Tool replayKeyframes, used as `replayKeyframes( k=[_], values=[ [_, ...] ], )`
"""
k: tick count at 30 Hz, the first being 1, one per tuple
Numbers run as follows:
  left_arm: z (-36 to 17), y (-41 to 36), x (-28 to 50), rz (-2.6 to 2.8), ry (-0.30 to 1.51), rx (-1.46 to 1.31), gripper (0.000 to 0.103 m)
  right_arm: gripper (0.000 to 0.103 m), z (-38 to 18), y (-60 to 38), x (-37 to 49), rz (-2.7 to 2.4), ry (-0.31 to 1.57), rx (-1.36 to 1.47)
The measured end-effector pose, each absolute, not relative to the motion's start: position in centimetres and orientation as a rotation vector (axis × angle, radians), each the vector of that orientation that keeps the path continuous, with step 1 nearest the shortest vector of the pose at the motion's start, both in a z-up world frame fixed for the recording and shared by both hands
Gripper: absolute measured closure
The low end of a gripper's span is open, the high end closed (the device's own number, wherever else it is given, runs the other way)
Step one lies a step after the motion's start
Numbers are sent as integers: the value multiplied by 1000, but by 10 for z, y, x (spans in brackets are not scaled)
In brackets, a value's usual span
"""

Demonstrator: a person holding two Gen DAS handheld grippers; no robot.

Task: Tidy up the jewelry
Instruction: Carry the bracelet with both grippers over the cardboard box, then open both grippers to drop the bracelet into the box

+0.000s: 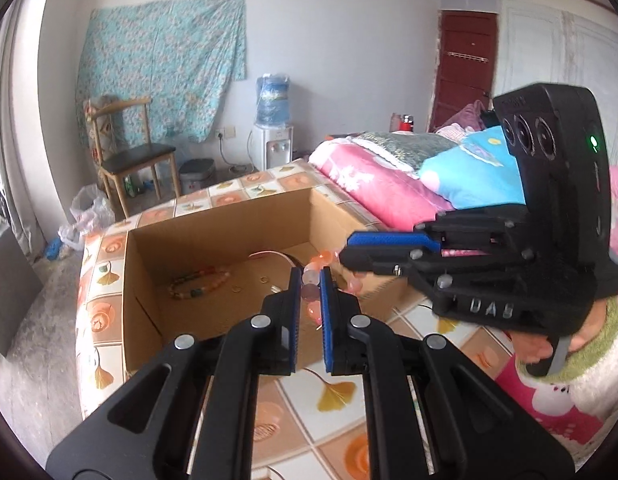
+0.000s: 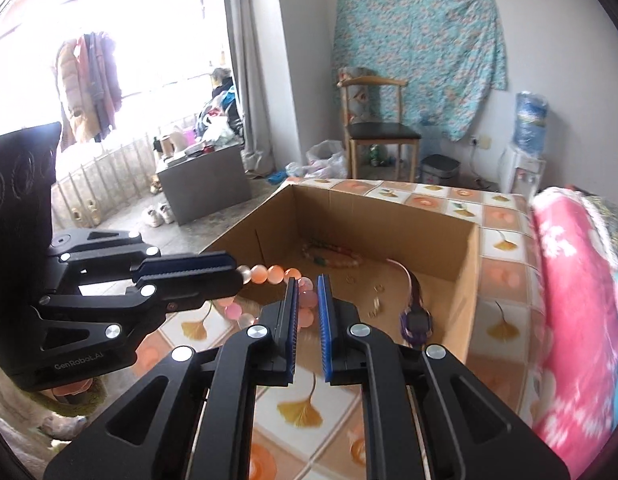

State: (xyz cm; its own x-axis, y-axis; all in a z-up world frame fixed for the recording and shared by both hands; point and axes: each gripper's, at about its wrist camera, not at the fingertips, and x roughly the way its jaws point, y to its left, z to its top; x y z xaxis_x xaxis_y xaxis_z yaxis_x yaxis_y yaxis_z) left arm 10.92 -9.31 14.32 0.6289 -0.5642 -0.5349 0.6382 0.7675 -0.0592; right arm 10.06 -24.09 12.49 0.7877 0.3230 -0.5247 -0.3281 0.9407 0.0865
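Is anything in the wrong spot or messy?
The pink bead bracelet is not in the cardboard box yet: both grippers pinch it just outside the near wall. Inside, another bracelet, small rings and a watch lie loosely scattered.

Glossy translucent pink bead bracelet [image 2: 269, 276] between matt black plastic gripper [image 2: 307, 300] pads | matt brown cardboard box [image 2: 465, 256] ahead | shiny patterned tablecloth [image 2: 301, 404] beneath

1. A wooden chair [image 2: 379, 128] with a dark seat is set against the wall.
2. A floral blue cloth [image 2: 421, 56] is hung behind it.
3. A water dispenser [image 1: 272, 136] is placed beside a socket.
4. Pink and blue bedding [image 1: 389, 176] is piled nearby.
5. Coats [image 2: 89, 88] are hung at the window.
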Motion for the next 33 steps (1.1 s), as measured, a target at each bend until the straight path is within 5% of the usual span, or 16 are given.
replayKeyframes(
  k=[15,18,21,33],
  values=[
    [50,-85,231,-755,959,-48,94,93,57,-243,227,469,1029,-2],
    [39,-79,233,-720,980,-30,72,93,37,-232,235,478,1136,-73],
    [46,-70,220,-724,928,-21,62,89,27,-228,237,468,1194,-97],
    [101,3,197,-621,701,-43,46,72,84,-288,213,328,972,76]
  ],
)
